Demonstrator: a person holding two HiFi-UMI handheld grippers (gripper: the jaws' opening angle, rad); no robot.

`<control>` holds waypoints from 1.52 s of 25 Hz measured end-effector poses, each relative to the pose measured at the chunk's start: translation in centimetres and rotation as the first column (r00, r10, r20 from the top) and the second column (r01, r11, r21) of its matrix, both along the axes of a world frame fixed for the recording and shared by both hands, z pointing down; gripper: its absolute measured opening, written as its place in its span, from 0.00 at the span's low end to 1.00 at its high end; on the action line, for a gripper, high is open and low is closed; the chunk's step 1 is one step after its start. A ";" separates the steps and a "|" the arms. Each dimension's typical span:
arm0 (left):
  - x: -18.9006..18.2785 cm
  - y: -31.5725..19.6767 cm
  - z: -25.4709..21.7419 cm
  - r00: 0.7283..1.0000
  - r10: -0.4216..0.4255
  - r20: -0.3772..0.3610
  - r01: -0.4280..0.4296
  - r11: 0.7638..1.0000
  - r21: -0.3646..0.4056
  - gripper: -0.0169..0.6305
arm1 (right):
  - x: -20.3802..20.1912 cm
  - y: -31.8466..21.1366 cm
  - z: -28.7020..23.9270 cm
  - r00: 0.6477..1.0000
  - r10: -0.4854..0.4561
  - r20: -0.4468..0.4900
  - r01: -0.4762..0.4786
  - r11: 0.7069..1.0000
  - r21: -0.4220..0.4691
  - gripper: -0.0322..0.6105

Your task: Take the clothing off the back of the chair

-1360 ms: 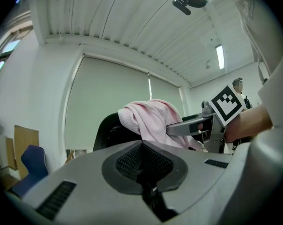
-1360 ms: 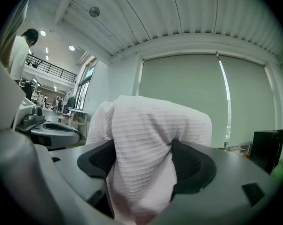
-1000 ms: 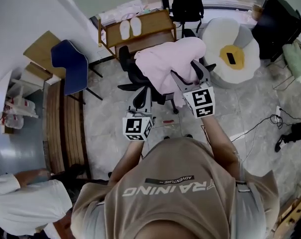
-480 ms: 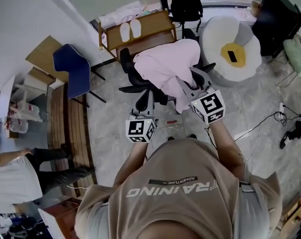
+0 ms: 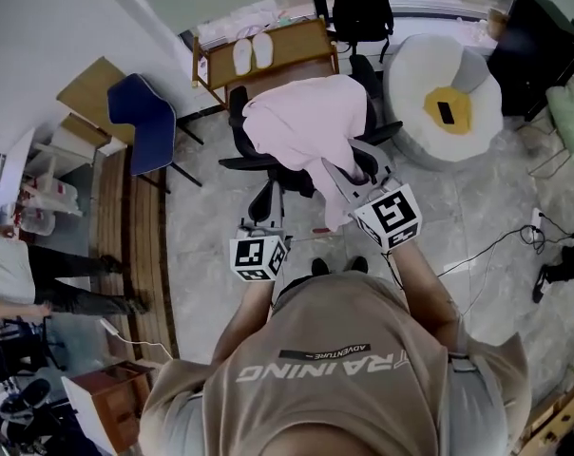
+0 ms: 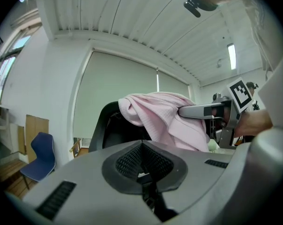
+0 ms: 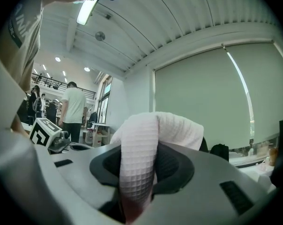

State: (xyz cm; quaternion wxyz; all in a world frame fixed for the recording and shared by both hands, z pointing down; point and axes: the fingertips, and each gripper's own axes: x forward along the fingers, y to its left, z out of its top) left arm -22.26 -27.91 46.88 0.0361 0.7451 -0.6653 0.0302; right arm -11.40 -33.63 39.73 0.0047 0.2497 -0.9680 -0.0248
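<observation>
Progress report: barely started, I'd say. The pink clothing (image 5: 301, 126) is draped over the back of the black chair (image 5: 238, 103), straight out ahead of both my jaws, so nothing has come off yet.

What I do have is a grip. My right gripper (image 5: 340, 173) is clamped on a fold of the waffle-textured fabric. In the right gripper view the fold runs up out of the jaws and over toward the chair back. My left gripper (image 6: 142, 165) is pinched together on nothing. It sits lower and off to the left of the right one, with the chair and the cloth in front of it and clear of it.

What's left, as I read it: lift or pull that fold so the whole garment slides free of the backrest. The left could probably help by grabbing another bit.

Containers: nothing in reach. The closest thing to one is a wooden rack (image 5: 311, 34) well beyond the chair, far past my jaws, with a pair of white slippers (image 5: 252, 53) on top.
</observation>
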 end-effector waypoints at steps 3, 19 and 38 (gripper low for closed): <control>0.3 1.6 0.3 0.999 -0.046 0.012 0.046 0.999 -0.019 0.04 | 0.5 1.0 -0.1 0.999 -0.042 0.035 0.042 0.999 -0.014 0.29; -1.3 8.0 -0.3 0.998 -0.064 -0.012 0.064 0.998 0.020 0.04 | 1.2 6.9 -0.8 0.998 0.008 0.059 -0.008 1.000 -0.004 0.28; -2.1 20.7 3.6 0.994 0.036 -0.101 -0.038 0.999 -0.021 0.04 | 3.8 19.8 -1.2 0.973 0.224 0.049 -0.224 0.975 -0.006 0.27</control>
